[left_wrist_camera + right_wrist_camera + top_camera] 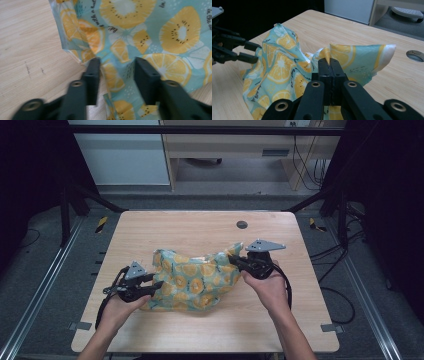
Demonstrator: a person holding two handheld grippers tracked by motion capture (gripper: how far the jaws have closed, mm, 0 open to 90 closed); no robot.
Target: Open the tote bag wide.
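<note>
- My right gripper [329, 62] has its jaws closed on a fold at the upper right edge of the cloth [192, 280], and that corner stands lifted off the surface [200, 227].
- My left gripper [117, 75] has its jaws open, one on either side of a stretch of the cloth's lower left edge; from its own view they straddle the fabric without pinching it.
- The cloth, teal with orange citrus slices printed on it, lies bunched in the middle of the surface between my two hands, rumpled rather than flat.
- What could go wrong, as I judge it: if I close the left jaws where they sit, they may catch two layers at once, since the fabric looks doubled over there, and any spreading or folding would then come out crooked.
- If I pull the right side further while the left side is loose, the whole cloth may simply slide across the smooth wood.
- The right jaws hold only a thin pinch of fabric near the edge; a sharp tug could slip it free.
- Containers: I see none on the surface. There is a small round hole [242, 224] in the wood near the far edge, with nothing visible in it.
</note>
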